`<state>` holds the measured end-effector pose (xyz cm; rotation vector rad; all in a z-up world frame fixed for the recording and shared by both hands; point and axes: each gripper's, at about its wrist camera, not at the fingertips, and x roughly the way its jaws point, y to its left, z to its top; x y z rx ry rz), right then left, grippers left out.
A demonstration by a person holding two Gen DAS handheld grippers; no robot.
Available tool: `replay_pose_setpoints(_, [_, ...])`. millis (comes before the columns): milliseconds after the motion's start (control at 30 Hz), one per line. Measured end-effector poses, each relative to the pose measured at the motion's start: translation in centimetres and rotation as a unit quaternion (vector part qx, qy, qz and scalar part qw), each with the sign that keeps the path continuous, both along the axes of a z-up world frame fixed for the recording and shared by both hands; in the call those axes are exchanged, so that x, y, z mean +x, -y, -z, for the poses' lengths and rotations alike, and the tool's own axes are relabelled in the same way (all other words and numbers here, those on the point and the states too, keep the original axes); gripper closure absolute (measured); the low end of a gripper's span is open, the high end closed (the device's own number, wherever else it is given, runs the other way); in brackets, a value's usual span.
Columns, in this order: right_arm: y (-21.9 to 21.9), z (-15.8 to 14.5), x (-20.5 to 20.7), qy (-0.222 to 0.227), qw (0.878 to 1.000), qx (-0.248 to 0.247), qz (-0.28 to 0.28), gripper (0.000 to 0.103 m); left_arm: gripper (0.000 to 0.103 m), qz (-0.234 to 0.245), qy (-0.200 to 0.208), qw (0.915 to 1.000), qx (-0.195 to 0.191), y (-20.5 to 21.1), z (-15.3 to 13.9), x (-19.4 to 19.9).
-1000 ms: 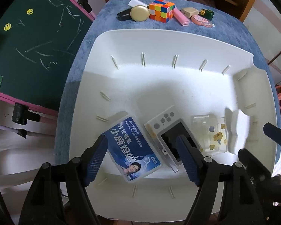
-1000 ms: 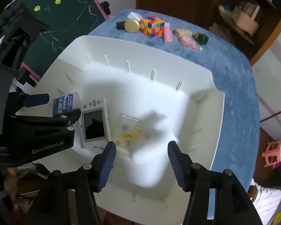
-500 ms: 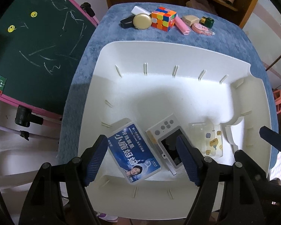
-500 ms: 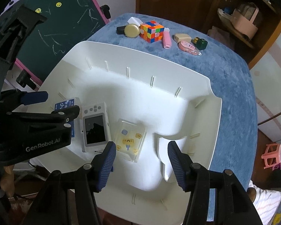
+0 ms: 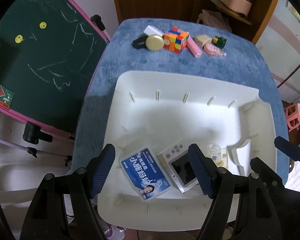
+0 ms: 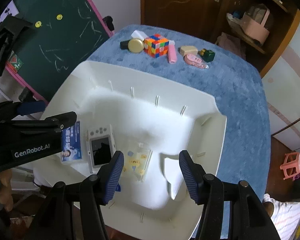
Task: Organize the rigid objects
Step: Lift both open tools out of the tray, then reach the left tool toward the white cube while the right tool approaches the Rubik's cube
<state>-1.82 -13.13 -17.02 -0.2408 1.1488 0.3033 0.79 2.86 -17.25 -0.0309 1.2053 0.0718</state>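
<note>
Hovering empty with ribbed blue pads apart, both grippers (image 5: 152, 168) (image 6: 150, 174) overlook a smooth white plastic tray (image 5: 190, 84) holding flat rectangular items

We see a table covered in blue plush fabric (image 5: 240, 66). A large white plastic tray (image 5: 170, 76) takes up its near part. Along the far edge lies a row: a black object (image 5: 139, 43), a white block (image 5: 152, 30), a gold round tin (image 5: 155, 42), a Rubik's cube (image 5: 176, 39), a pink stick (image 5: 195, 48), a beige box (image 5: 203, 39), a pink correction tape (image 5: 214, 50) and a dark green box (image 5: 220, 41).
</note>
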Motion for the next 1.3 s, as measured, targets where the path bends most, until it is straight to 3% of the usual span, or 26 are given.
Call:
replay_pose_setpoints(367, [1.4,-3.2,0.5,0.031,0.999,0.024,0.013,0.045,0.025,0.01,0.045,0.9989,-0.008,-0.4,-4.4,2.0])
replay_pose_setpoints(667, [2.8,-5.6,3.5,0.037,0.996,0.06,0.049,0.045,0.025,0.025,0.07,0.9972,0.0,-1.0,-6.9,7.2])
replay_pose_setpoints(933, [2.5,-6.5,8.0,0.04,0.994,0.074,0.075,0.045,0.025,0.063,0.048,0.9968,0.006,-2.2,-6.8,14.7])
replay_pose_setpoints(1167, [0.6,-6.1,13.1,0.024,0.991,0.094,0.095,0.045,0.025,0.059,-0.012,0.998,-0.022,-4.4,-4.5,22.9])
replay_pose_setpoints(1300, [-0.6,-5.2,16.6,0.012,0.988,0.105,0.111,0.045,0.025,0.047,-0.047,0.9958,-0.063,-5.6,-2.3,27.1])
